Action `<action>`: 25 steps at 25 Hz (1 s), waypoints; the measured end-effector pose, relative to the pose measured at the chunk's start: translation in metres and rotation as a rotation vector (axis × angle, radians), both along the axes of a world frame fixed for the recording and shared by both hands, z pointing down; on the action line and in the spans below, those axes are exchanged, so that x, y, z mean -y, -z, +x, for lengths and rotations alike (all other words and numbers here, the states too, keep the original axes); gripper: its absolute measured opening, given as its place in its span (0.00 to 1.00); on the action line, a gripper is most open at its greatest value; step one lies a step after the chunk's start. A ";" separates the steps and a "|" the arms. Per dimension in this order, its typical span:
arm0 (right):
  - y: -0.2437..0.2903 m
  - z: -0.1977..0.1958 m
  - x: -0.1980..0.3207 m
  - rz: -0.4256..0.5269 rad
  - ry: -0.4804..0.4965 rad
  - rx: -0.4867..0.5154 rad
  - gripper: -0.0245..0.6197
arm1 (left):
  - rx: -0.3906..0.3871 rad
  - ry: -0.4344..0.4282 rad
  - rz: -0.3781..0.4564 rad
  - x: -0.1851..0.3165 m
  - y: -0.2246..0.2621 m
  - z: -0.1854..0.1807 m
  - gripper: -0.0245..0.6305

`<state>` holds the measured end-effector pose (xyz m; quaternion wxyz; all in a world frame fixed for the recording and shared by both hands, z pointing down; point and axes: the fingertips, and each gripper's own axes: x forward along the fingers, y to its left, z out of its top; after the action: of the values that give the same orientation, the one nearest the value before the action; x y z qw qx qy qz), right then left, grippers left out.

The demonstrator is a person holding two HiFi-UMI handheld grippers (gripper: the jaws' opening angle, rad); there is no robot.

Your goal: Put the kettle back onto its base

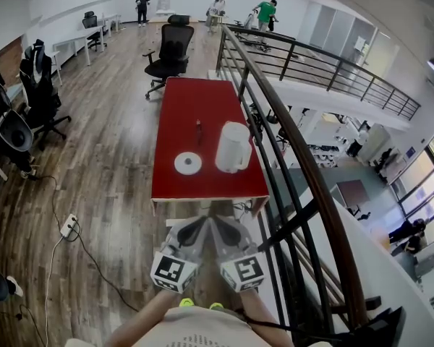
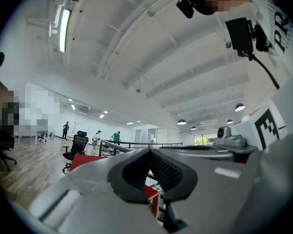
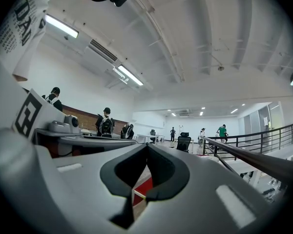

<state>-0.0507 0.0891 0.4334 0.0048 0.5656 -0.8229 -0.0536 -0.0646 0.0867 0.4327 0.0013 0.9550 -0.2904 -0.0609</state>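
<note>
On red table (image 1: 192,96), kettle (image 1: 233,147) beside base (image 1: 188,163)

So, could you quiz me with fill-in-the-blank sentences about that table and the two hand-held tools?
The white jug-shaped kettle stands on a long ___ table. In the head view, the flat round white base lies to the kettle's ___, apart from it. The left gripper and right gripper, both shut, hold ___.
Missing words: red; left; nothing.
</note>
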 end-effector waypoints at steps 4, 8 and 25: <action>0.000 -0.003 -0.002 -0.006 0.002 -0.001 0.05 | 0.004 -0.004 -0.003 -0.002 -0.002 -0.002 0.03; -0.003 0.000 -0.002 -0.012 -0.004 -0.007 0.05 | 0.008 -0.003 0.003 -0.001 -0.003 -0.002 0.03; -0.001 0.012 0.002 -0.030 -0.036 -0.030 0.05 | 0.004 -0.026 0.007 -0.001 -0.002 0.013 0.03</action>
<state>-0.0387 0.0869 0.4346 0.0267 0.5793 -0.8131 -0.0499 -0.0513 0.0877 0.4348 -0.0020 0.9588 -0.2775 -0.0601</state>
